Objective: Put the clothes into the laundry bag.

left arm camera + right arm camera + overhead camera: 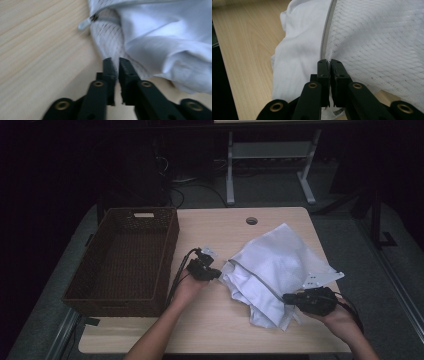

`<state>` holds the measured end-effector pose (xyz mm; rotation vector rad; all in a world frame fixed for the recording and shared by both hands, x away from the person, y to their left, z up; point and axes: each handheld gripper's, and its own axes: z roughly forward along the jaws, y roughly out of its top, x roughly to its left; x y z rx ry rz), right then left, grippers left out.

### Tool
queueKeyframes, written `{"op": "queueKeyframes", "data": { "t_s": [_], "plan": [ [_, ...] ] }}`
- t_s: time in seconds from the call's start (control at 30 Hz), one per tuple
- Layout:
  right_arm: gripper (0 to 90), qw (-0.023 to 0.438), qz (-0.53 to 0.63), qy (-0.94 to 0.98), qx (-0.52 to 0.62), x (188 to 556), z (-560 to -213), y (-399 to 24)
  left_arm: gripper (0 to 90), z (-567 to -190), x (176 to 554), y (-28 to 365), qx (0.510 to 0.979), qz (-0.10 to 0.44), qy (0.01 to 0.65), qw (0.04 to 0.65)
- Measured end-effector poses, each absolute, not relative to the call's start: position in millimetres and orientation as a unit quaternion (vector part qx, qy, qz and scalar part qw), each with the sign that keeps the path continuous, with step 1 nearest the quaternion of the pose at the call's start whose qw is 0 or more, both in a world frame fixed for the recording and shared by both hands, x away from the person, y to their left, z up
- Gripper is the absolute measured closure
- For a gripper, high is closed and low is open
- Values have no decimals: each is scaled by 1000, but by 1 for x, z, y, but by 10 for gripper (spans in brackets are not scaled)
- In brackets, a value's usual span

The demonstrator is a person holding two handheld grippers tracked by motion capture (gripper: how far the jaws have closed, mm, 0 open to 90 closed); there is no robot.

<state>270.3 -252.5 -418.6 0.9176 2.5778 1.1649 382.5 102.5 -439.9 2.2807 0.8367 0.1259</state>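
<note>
White mesh laundry bag [280, 270], with white cloth [297, 55] spilling from its unzipped mouth, lies crumpled on the right half of a light wooden table [210, 325]. A dark wicker basket [125, 260] sits on the table's left side, well apart from the bag. The right gripper [292, 298], held in a hand [340, 320] at the bag's near right edge, has its jaws pressed together on the fabric beside the grey zipper [325, 37]; the right gripper view shows fabric pinched between the black jaws. The left gripper [216, 272], held in the other hand [187, 287], points at the bag's left edge near the zipper pull [86, 23]. Its jaws stand a narrow slit apart, tips just at the mesh, and I cannot tell whether they hold any of it.
</note>
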Motion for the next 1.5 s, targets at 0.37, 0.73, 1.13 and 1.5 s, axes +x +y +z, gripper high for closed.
{"op": "queueKeyframes", "data": {
  "t_s": [0.37, 0.73, 1.13, 1.5],
  "plan": [
    [624, 97, 414, 851, 308, 304, -389, -221, 439, -426, 366, 101, 866, 4, 293, 405],
    [721, 117, 306, 890, 316, 371, -414, -143, 428, -451, 369, 80, 886, -19, 267, 380],
    [772, 122, 351, 869, 328, 363, -406, -161, 467, -455, 364, 68, 891, -22, 250, 379],
    [602, 102, 310, 890, 319, 353, -411, -175, 449, -457, 362, 68, 893, -24, 247, 376]
  ]
}}
